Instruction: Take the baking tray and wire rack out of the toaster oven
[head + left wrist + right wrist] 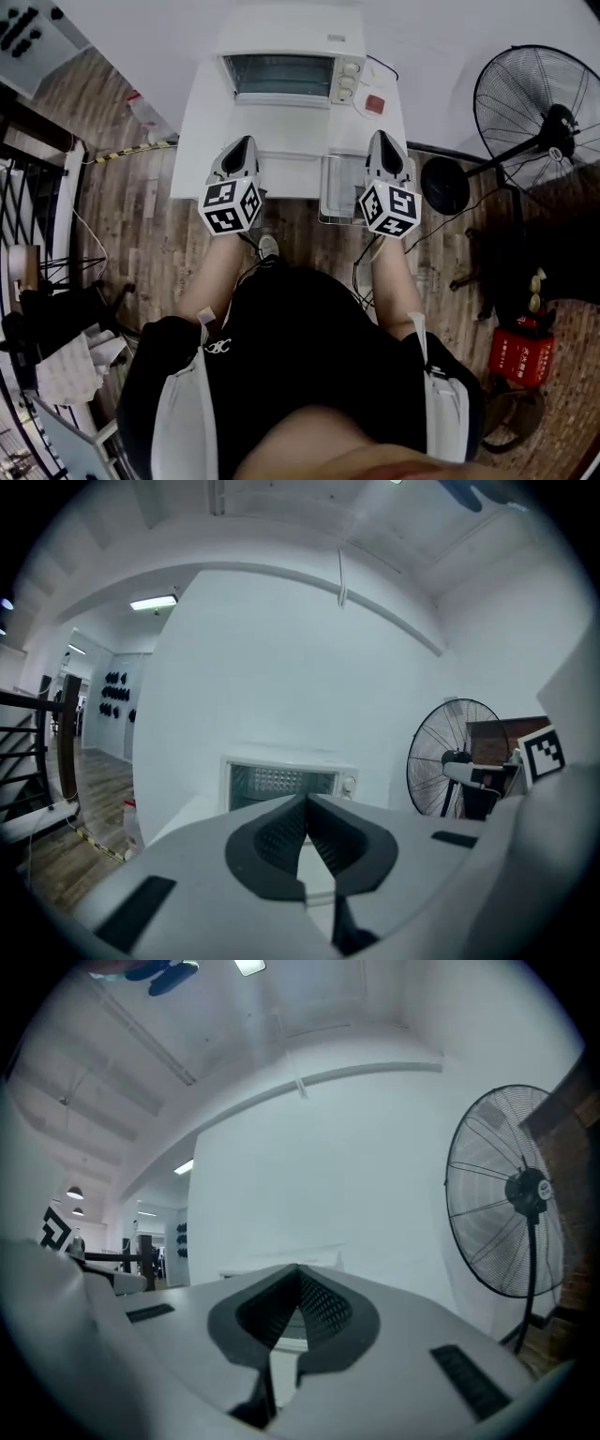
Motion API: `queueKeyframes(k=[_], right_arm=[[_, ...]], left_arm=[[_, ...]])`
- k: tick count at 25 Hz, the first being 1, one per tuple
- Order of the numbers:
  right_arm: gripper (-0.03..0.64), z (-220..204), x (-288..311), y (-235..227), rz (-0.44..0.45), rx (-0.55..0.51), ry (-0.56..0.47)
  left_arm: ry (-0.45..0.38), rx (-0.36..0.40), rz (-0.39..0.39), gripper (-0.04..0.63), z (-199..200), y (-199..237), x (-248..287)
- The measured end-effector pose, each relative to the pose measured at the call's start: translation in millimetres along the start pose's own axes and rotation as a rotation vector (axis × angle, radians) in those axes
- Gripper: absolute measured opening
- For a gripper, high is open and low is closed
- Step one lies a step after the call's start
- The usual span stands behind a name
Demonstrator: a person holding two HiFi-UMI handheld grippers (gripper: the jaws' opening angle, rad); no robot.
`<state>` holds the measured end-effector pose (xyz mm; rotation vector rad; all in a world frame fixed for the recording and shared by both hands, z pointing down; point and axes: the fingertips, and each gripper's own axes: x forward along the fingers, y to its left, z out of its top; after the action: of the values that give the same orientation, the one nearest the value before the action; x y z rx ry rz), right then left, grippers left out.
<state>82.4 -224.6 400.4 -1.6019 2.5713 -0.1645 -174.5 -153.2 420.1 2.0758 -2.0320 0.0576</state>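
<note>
Partly, right hand-held gripper (pixel 383 139) hides the wire rack (pixel 339 192)

Matt plastic, painted metal, bare wire, grainy wood.

Smooth pale-grey matt plastic on the shells of the left gripper (pixel 245 142) and right gripper (pixel 383 136), with dark, finely dimpled, rubbery-looking pads (pixel 279 838) lining the fingers; flat black-and-white matt print on the cubes (pixel 230 206) behind them. Ahead of the fingertips, cream painted metal and a faintly reflective glass door on the toaster oven (pixel 291 70). Just beside the right fingers, bright bare metal on the wire rack (pixel 337 192), over a smooth white matt table (pixel 202 122). Below and to either side, brown grainy wood planks on the floor (pixel 141 234). Well off beyond the right fingers, thin black metal wire on the guard of the fan (pixel 534 94).
</note>
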Motion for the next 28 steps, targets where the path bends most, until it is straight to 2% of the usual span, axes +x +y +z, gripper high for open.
queueKeyframes(k=[4,10,14,18,24,28], right_arm=[[0.0,17.9,26.6,27.8,0.061,-0.01,-0.033],[0.0,21.5,49.8,56.2,0.127,-0.019,-0.034],[0.0,19.1,55.5,65.8,0.149,-0.012,-0.024],[0.0,15.4,59.2,67.8,0.157,-0.009,-0.013],[0.0,10.7,60.3,63.6,0.158,0.008,-0.004],[0.0,7.2,60.3,61.9,0.166,0.014,-0.001]], left_arm=[[-0.061,0.003,0.021,0.014,29.5,18.8,-4.5],[-0.103,-0.001,0.037,0.014,46.8,33.6,-4.8],[-0.107,-0.006,0.039,0.014,49.3,38.5,-4.3],[-0.104,-0.047,0.038,0.014,48.0,42.4,-1.6],[-0.1,-0.003,0.026,0.014,47.0,35.6,2.2],[-0.089,-0.017,0.013,0.014,43.4,30.7,6.6]])
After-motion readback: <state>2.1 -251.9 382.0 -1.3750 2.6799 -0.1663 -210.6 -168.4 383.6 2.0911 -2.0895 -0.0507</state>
